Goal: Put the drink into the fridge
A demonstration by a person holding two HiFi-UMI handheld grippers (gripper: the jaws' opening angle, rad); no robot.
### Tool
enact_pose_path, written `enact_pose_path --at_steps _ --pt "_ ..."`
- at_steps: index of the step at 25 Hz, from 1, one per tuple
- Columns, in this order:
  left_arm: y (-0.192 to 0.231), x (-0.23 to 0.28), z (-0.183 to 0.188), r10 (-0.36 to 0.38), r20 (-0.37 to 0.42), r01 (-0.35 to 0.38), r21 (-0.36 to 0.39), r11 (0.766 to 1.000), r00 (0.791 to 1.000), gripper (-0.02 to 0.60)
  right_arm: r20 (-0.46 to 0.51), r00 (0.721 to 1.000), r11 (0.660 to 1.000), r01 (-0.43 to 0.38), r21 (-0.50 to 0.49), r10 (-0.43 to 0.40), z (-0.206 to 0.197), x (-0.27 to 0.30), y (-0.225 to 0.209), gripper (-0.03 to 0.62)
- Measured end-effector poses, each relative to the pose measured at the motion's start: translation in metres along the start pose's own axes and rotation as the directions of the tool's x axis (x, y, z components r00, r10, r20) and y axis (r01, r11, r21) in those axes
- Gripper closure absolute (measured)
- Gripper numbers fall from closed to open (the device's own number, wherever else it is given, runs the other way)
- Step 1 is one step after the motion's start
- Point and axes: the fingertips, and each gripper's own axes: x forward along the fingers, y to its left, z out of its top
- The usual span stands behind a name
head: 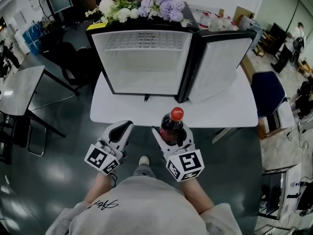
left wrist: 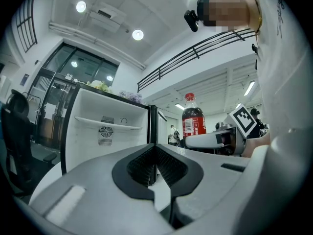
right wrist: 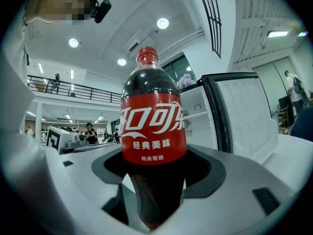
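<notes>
A cola bottle [head: 172, 127] with a red cap and red label stands upright in my right gripper [head: 172, 137], which is shut on its lower body; the bottle [right wrist: 152, 146] fills the right gripper view and shows as a small bottle [left wrist: 193, 117] in the left gripper view. The small fridge [head: 143, 62] stands on a white table [head: 225, 112] ahead, its door [head: 217, 65] swung open to the right and its white inside bare. My left gripper [head: 119, 132] is held beside the right one, short of the table edge, shut with nothing between its pads [left wrist: 155, 166].
Flowers [head: 142, 7] lie on top of the fridge. A dark chair [head: 72, 62] stands left of the table, a blue chair [head: 268, 93] to its right, and another table [head: 19, 89] at far left. The person's shoe [head: 144, 160] shows on the dark floor below.
</notes>
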Motion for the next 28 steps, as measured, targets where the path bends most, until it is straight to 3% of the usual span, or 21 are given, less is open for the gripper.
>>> enact_pose_path --at_steps 28 --pt "0.116 0.065 -0.008 -0.103 -0.029 0.103 -0.015 0.995 0.994 0.572 -0.013 0.998 0.997 0.067 0.031 -0.067 -0.002 0.124 -0.037 0.284"
